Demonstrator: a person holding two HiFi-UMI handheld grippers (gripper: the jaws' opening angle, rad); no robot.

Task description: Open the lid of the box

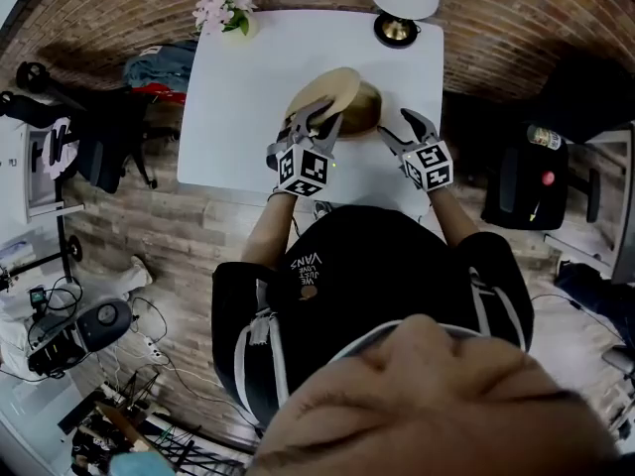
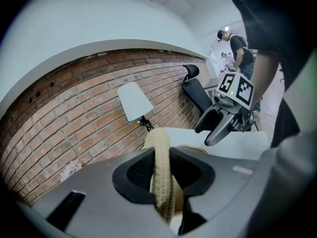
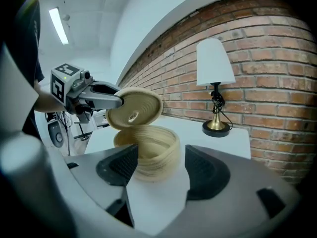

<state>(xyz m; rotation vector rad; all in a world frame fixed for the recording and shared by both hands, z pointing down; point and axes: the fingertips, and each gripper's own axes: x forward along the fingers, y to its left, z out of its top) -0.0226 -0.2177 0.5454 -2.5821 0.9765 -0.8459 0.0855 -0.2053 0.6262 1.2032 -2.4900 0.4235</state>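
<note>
The head view looks steeply down from above onto the whole tabletop (image 1: pixel 238 87). The left gripper view and right gripper view sit low, close behind their jaws, facing the brick wall (image 3: pixel 277 58); all 3 share the lamp (image 3: pixel 214 73) and the lid (image 3: pixel 136 108).

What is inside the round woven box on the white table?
Only the far inner wall of the box shows, and it is bare. The near rim hides the bottom. The left gripper holds the lid tilted above.

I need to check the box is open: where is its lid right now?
Middle of the head view: the lid is clamped in the left gripper, tilted just above the left rim of the woven box.
</note>
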